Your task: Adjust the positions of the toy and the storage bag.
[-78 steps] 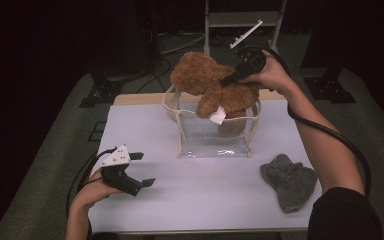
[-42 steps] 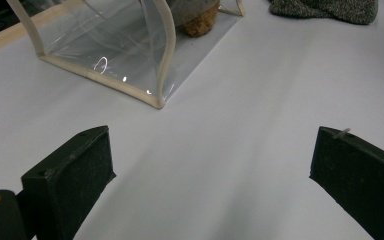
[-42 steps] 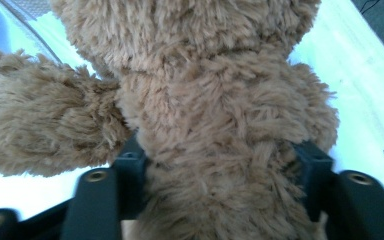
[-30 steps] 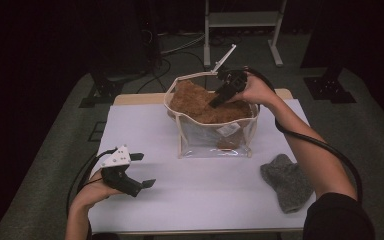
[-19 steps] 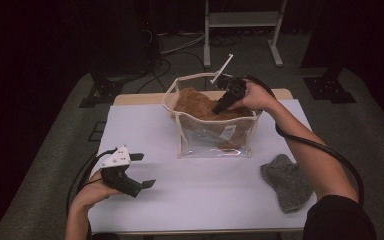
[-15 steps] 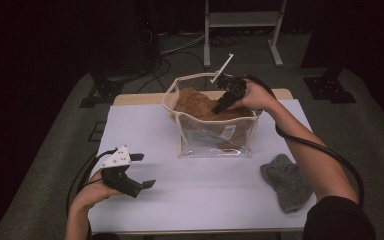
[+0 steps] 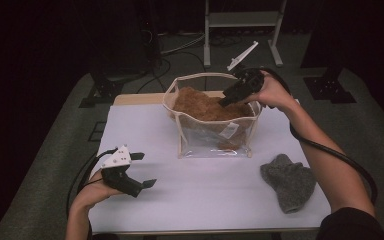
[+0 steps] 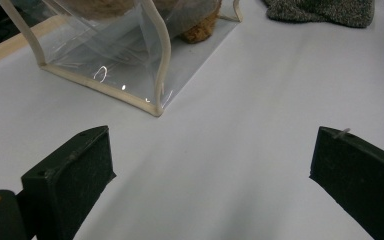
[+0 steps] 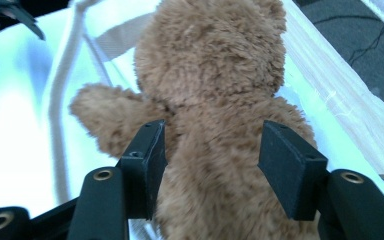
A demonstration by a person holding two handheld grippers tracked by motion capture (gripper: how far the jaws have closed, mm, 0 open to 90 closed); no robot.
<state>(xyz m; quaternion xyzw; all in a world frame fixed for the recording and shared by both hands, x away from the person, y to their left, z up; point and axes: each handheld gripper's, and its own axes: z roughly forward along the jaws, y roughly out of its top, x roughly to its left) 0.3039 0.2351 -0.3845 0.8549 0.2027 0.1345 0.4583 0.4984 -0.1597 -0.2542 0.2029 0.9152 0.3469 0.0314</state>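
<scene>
R gripper (image 7: 228, 98) sits at the top opening of the clear bag (image 7: 215, 137), tips dipping in over the far-right rim. In the right gripper view its jaws stand apart, w/ the brown teddy bear (image 9: 215, 115) between them: fingers (image 9: 145, 170) are spread either side of the bear's body, pads right beside the fur, looks released not clamped; can't tell if the pads actually touch the fur. Bear's head lies beyond the fingertips, one arm sticking out past the left-hand pad. The bear (image 7: 205, 107) is inside the bag, fur filling the upper part, a white tag visible thru the front wall below the tips. L gripper (image 7: 142, 170) rests low near the table (image 7: 205, 200) edge on the person's left, held in the hand, jaws wide open w/ nothing between them; in the left gripper view the bag (image 8: 130, 65) corner is ahead of the fingers (image 8: 75, 175), well apart from them, bare white tabletop between the pads. Grey knit cloth (image 7: 287, 181) lies on the table near the person's right forearm, below the R tips and well apart from the bag.
</scene>
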